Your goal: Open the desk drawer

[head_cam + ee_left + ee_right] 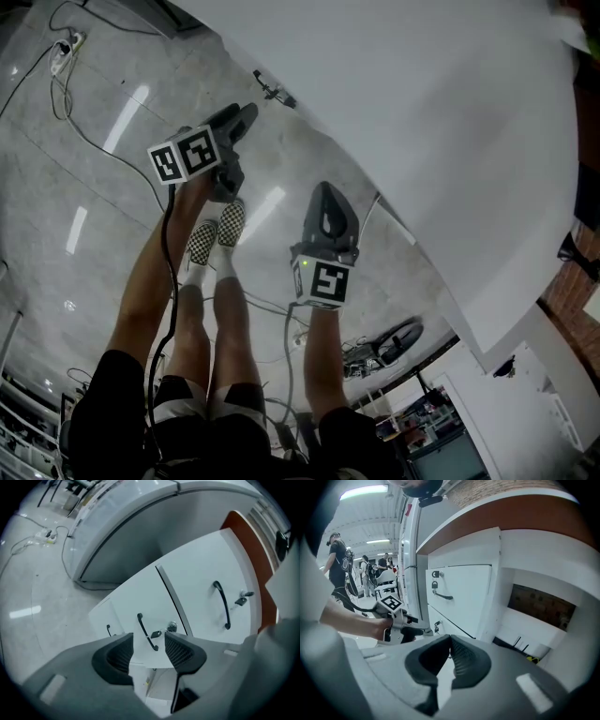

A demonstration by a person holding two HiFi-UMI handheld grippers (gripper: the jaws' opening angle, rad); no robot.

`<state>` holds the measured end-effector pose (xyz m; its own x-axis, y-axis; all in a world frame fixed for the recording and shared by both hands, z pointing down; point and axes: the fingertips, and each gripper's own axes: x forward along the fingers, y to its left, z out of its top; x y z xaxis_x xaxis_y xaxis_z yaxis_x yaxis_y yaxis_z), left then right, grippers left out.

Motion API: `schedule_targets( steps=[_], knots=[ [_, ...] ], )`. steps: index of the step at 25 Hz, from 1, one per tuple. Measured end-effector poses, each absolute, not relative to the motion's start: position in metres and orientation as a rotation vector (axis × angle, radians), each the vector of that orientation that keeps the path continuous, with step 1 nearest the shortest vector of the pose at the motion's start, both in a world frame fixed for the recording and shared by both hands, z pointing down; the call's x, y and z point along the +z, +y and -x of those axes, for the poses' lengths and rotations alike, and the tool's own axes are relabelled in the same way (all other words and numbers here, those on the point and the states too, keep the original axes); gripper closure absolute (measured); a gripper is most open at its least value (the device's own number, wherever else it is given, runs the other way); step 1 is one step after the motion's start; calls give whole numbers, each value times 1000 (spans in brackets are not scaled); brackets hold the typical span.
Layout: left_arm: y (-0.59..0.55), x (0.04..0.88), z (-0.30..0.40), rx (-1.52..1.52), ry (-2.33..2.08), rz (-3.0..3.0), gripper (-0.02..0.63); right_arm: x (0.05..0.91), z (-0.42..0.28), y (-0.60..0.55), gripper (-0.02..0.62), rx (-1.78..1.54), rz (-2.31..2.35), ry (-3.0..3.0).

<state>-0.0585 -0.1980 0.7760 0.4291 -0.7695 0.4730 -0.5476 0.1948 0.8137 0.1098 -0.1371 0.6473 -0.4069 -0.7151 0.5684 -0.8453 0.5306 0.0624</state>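
**Left jaws apart and lined up on a drawer handle, right jaws together**

A white desktop (422,122) fills the upper right of the head view, with a grey glossy floor (84,187) below it. Cables trail over that floor to a power strip (47,535). The person's checkered shoes (216,230) stand between the two grippers. Nothing lies between either gripper and the white drawer unit (464,588) under the desk. An orange-brown panel (248,541) borders the unit. In the right gripper view other people (340,559) stand far off in the room.

The left gripper (149,646) has its jaws apart with nothing pressed between the pads. Its own view looks through the gap at the desk drawer (136,602). The drawer's black handle (146,632) sits just beyond the fingertips, not touching them, with a key (157,633) hanging beside it. A second, larger drawer front (206,573) with its own handle (222,604) lies to the right, well clear of the jaws.

The right gripper (450,641) has its jaws together at the tips, holding nothing. It hangs back from the unit, and the left gripper (401,620) shows in its view, close to the drawer fronts, which look flush there.
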Motion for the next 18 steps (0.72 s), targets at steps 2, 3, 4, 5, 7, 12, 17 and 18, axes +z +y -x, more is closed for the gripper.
schedule_targets(
  steps=[2, 3, 4, 5, 7, 12, 17, 18],
  knots=[
    [-206, 785, 60, -271, -1232, -1426, 385, 649, -108, -138, 591, 316, -1255, -2229],
    [-210, 790, 60, -280, -1238, -1409, 383, 650, -109, -139, 591, 314, -1249, -2225],
    [-214, 796, 59, -287, -1243, -1393, 377, 652, -110, -140, 591, 312, -1243, -2221],
    [-217, 800, 58, -296, -1244, -1378, 372, 653, -111, -141, 591, 309, -1237, -2218],
    [-225, 806, 57, -317, -1236, -1357, 368, 654, -110, -145, 591, 303, -1231, -2222],
    [-236, 817, 50, -303, -1215, -1352, 365, 658, -108, -154, 591, 291, -1209, -2231],
    [-240, 828, 44, -321, -1206, -1322, 396, 659, -113, -158, 591, 298, -1210, -2221],
    [-240, 829, 43, -324, -1205, -1318, 409, 659, -114, -158, 591, 299, -1211, -2219]
  ],
)
